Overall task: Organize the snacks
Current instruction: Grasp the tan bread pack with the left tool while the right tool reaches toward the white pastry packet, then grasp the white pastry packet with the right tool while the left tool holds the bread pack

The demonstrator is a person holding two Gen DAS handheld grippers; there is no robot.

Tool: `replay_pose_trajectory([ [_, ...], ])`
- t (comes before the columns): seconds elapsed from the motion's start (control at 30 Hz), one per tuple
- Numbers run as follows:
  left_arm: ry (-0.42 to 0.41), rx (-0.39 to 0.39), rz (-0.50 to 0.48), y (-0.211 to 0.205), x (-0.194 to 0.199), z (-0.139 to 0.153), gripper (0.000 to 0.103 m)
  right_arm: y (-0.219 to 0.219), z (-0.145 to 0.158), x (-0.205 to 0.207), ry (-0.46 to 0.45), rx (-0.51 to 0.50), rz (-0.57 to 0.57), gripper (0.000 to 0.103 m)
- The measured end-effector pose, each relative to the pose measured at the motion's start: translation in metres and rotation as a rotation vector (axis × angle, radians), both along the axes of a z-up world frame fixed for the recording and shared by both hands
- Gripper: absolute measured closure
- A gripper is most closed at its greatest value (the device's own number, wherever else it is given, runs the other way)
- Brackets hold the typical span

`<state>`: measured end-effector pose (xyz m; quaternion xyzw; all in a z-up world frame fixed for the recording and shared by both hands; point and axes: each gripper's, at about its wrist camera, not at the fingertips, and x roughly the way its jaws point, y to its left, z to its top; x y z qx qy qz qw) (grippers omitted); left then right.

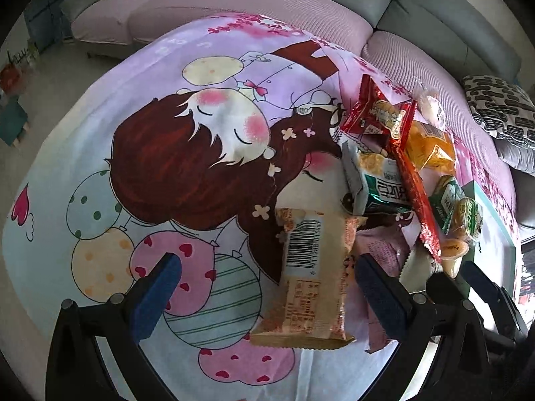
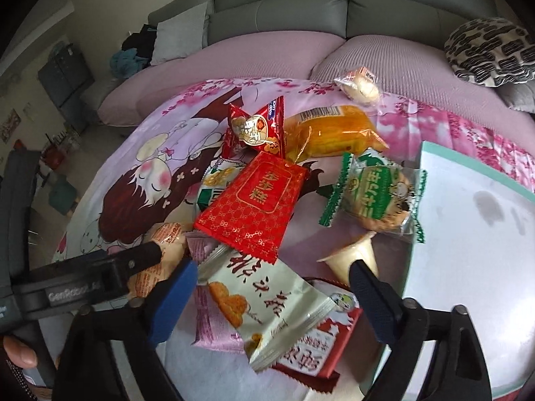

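Left cam: my left gripper (image 1: 264, 287) hangs wide open around one beige barcode packet (image 1: 309, 277) on the cartoon cloth (image 1: 140, 153).

Right cam: right gripper (image 2: 272, 295) gapes over one white packet (image 2: 267, 304); I count nine-ish snacks, with one green-wrapped snack (image 2: 376, 193) overlapping the otherwise bare tray (image 2: 474, 234).

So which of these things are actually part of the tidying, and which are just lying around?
Part of the job:
- beige packet
- red packet
- orange packet
- white packet
- jelly cup
- tray

Just lying about:
- cartoon cloth
- sofa
- patterned cushion
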<state>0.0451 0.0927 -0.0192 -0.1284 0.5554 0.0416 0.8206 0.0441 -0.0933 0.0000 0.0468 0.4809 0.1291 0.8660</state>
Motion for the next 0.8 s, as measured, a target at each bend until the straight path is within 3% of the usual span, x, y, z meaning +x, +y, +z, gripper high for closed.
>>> replay_pose_trajectory([
  [0.3, 0.028, -0.059, -0.008, -0.003, 0.004, -0.017, 0.008, 0.012, -0.015, 0.003, 0.010, 0.017, 0.076, 0.020],
  [0.47, 0.021, -0.028, -0.017, -0.009, 0.008, -0.021, 0.010, 0.010, -0.016, 0.004, 0.010, 0.039, 0.081, 0.021],
  [0.63, 0.005, -0.024, -0.003, -0.007, 0.008, -0.018, 0.023, 0.012, -0.014, -0.003, 0.022, 0.049, 0.098, 0.021],
  [0.7, 0.000, -0.032, -0.003, -0.007, 0.007, -0.016, 0.036, 0.012, -0.014, -0.005, 0.026, 0.054, 0.097, 0.021],
  [0.8, -0.001, -0.037, -0.002, -0.007, 0.007, -0.014, 0.042, 0.011, -0.013, -0.007, 0.034, 0.083, 0.099, 0.021],
])
